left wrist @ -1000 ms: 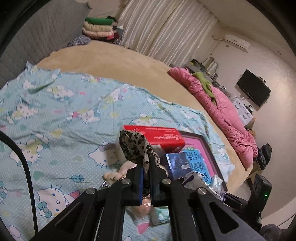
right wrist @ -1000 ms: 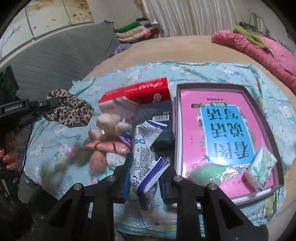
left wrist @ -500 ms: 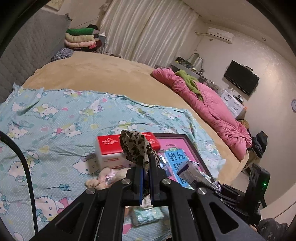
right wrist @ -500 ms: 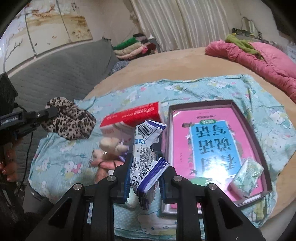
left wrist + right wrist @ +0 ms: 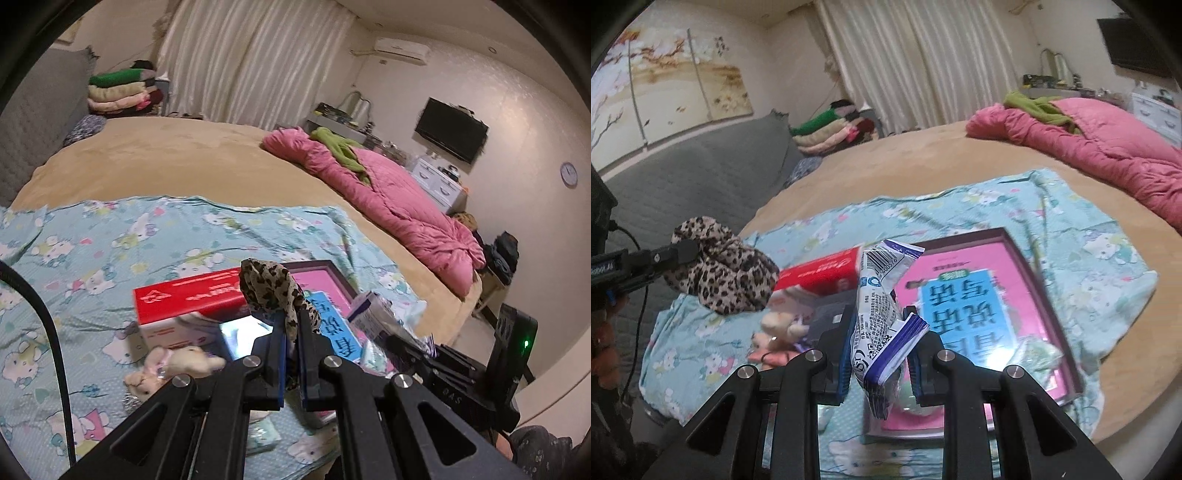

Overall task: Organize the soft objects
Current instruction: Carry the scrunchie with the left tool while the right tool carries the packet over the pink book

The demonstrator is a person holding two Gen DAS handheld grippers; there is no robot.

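both grippers are rising away from the bedspread (image 5: pixel 92 258) compared with a second ago. the left gripper (image 5: pixel 291 350) is pinching the leopard scrunchie (image 5: pixel 273 291) aloft; the right gripper (image 5: pixel 879 354) is clamping the snack packet (image 5: pixel 882 306) above the pink box (image 5: pixel 979 295), so both seem bound for sorting.

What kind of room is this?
Most likely a bedroom: a big round bed with a pink quilt, a stack of folded blankets, and a wall TV.
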